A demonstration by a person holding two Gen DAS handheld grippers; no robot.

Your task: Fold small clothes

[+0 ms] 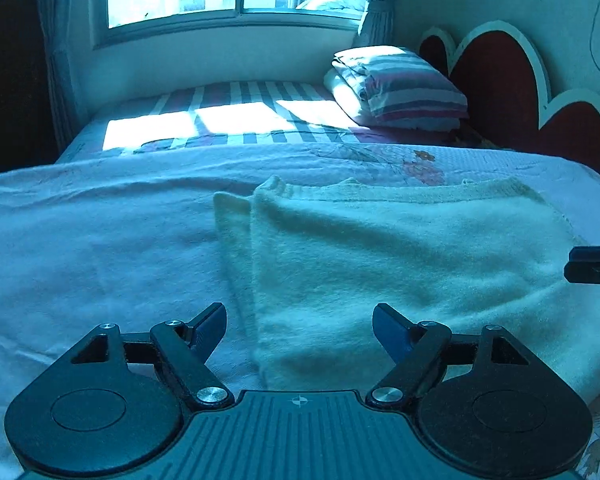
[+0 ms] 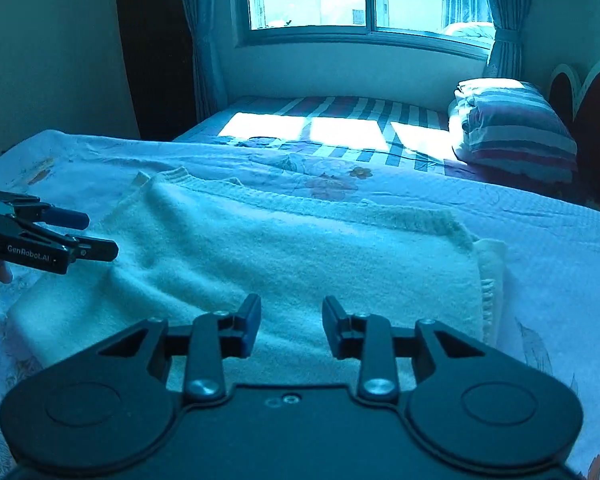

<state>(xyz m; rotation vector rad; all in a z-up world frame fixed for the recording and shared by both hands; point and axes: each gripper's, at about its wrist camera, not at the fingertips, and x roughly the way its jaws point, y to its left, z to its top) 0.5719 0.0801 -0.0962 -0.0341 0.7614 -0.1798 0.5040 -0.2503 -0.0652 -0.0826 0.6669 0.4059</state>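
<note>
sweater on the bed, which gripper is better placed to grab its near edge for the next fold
Probably left. The left gripper hangs open right over the sweater at its left folded side and near edge. The right gripper is open too, but over the middle of the fabric.

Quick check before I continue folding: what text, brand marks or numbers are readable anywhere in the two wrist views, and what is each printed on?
"GenRobot.AI": white lettering on the side of the black left gripper, seen in the right wrist view above the cream knitted garment.
Small crosshair mark, no letters: on the left gripper's ribbed black body in the left wrist view.
Nothing else is readable; the floral bedspread carries only flower prints.
</note>
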